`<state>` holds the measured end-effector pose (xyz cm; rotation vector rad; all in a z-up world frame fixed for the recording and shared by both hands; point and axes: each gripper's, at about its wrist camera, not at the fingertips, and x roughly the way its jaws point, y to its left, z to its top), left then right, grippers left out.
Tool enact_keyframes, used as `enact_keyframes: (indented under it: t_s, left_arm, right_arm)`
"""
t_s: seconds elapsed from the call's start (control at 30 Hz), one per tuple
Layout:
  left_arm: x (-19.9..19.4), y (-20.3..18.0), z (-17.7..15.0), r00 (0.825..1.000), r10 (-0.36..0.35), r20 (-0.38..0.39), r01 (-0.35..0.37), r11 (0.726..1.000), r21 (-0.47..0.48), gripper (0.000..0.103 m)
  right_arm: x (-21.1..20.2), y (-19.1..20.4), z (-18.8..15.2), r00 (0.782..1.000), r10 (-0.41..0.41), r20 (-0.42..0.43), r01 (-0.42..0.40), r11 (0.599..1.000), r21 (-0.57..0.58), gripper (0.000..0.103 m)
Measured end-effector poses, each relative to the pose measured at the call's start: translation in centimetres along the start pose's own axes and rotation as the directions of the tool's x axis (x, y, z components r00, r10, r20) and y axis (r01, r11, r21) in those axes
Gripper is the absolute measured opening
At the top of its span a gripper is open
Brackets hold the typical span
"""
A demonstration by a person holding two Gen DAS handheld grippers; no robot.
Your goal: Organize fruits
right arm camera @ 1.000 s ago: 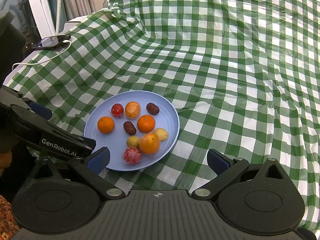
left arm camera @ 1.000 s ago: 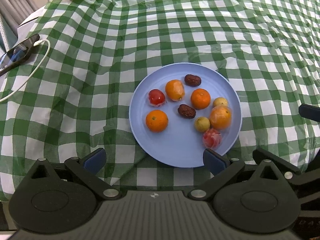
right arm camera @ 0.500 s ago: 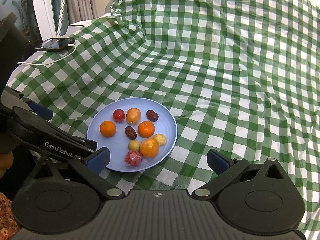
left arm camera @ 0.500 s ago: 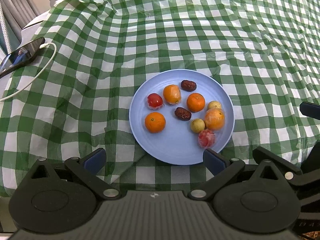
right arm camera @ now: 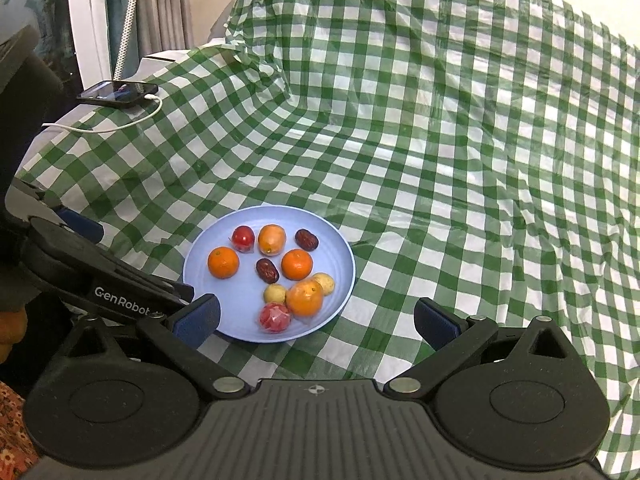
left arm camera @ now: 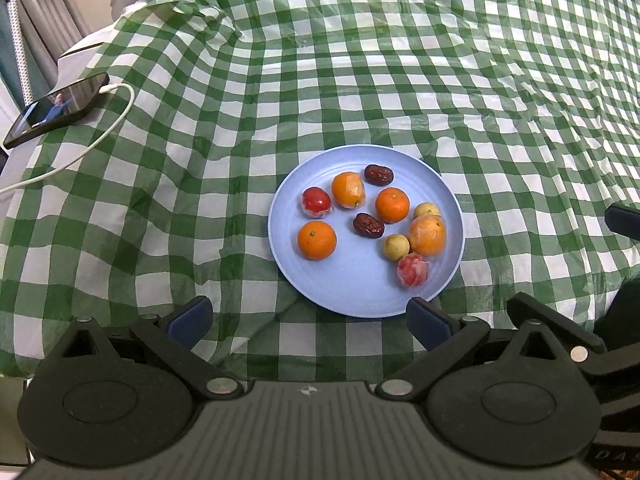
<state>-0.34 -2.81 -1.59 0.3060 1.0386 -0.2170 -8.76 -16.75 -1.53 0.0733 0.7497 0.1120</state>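
Green check tablecloth (left arm camera: 360,80), blue plate (left arm camera: 352,296) of fruits; I see the far date (left arm camera: 378,175) lying left-right. Left gripper (left arm camera: 308,316), right gripper (right arm camera: 316,316) both wide apart, empty.

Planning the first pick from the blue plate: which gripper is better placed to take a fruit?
Probably the left gripper: its open fingers face the round blue plate squarely. The right gripper, also open and empty, points mostly past it at the green checked cloth.

Charging cable (left arm camera: 80,152) runs off the left edge.
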Motion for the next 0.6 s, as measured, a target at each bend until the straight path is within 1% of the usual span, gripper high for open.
enact_keyframes:
  t_s: [0.37, 0.5, 0.6]
  left_arm:
    - [-1.0, 0.7, -0.7, 1.0, 0.009, 0.025, -0.009, 1.0, -0.01, 0.103]
    - [-1.2, 0.7, -1.0, 0.999, 0.025, 0.043, -0.025, 1.0, -0.009, 0.103]
    - [-1.0, 1.0, -1.1, 0.999, 0.024, 0.039, -0.023, 1.0, -0.021, 0.103]
  right_arm:
    - [-1.1, 1.0, 0.0, 0.999, -0.018, 0.028, 0.019, 0.999, -0.032, 0.102]
    - [-1.1, 1.3, -0.2, 0.999, -0.022, 0.032, 0.023, 0.999, -0.034, 0.102]
    - [-1.1, 1.2, -0.2, 0.999, -0.018, 0.032, 0.019, 0.999, -0.031, 0.102]
